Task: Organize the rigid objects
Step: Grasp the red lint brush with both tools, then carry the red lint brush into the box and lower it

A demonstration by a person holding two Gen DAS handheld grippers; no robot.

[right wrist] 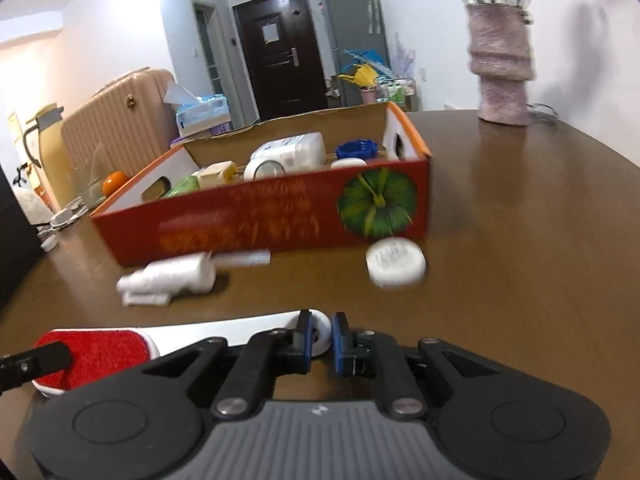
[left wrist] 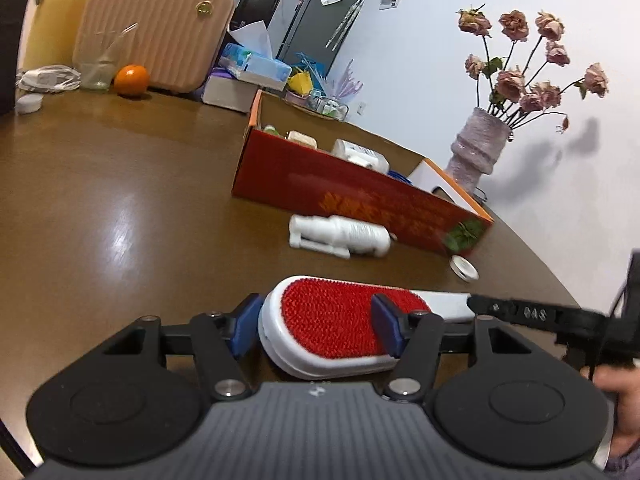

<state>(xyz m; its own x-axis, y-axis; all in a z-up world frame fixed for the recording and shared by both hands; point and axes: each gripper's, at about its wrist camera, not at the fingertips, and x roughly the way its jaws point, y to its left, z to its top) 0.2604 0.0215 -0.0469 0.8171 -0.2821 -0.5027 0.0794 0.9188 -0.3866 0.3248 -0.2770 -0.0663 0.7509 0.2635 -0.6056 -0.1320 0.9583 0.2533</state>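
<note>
I hold both tools low over the brown table, each tipped downward; my left gripper straddles the broad head of the lint brush, one blue pad at the head's near-left end and the other over its red bristles, though whether the pads actually press the white body I cannot tell; my right gripper has its jaws drawn in tight on the rounded end of the brush's white handle, pads on either side of it.

The lint brush lies flat, bristles up, its long axis running crosswise in front of both tools: head toward my left tool, handle toward my right.

Just beyond the brush lie a white spray bottle on its side and a small white round jar; behind them stands the red cardboard box, open-topped and already holding bottles and tubs.

The left view alone shows the right tool reaching in from its right edge, with part of my hand (lower right corner) behind it; the right view alone shows the box's contents and the pumpkin print on its front.
</note>
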